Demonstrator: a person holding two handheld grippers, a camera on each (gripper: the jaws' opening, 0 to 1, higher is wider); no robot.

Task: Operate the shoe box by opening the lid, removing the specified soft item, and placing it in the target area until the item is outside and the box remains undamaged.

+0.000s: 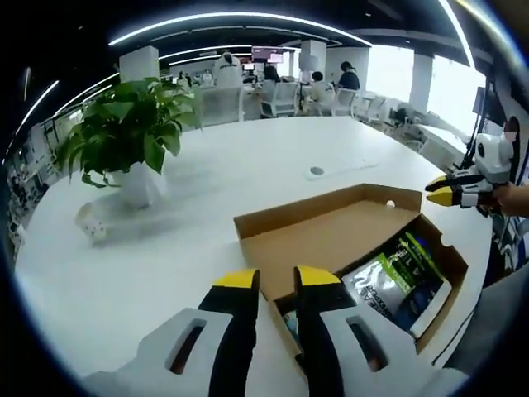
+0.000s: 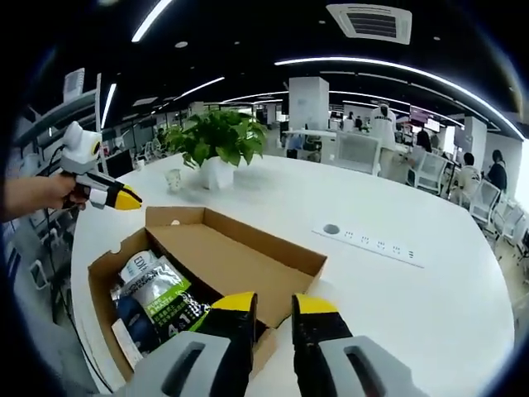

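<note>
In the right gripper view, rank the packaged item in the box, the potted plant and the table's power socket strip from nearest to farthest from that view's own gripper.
1. Packaged item, just left of the right gripper, inside the open box.
2. Power socket strip, further up on the right.
3. Potted plant, far side, upper left.

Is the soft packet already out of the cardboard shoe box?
No, the green-and-white soft plastic packet lies inside the open brown cardboard shoe box.

shoe box (image 1: pixel 331 240): matt brown cardboard, raw-edged
soft item (image 1: pixel 395 281): glossy plastic wrapper, printed, crinkled
table (image 1: pixel 207 190): smooth white top, faint sheen
plant pot (image 1: pixel 136 186): smooth white, lightly glossy
left gripper (image 1: pixel 277 281): jaws black with yellow tips, plastic-looking
</note>
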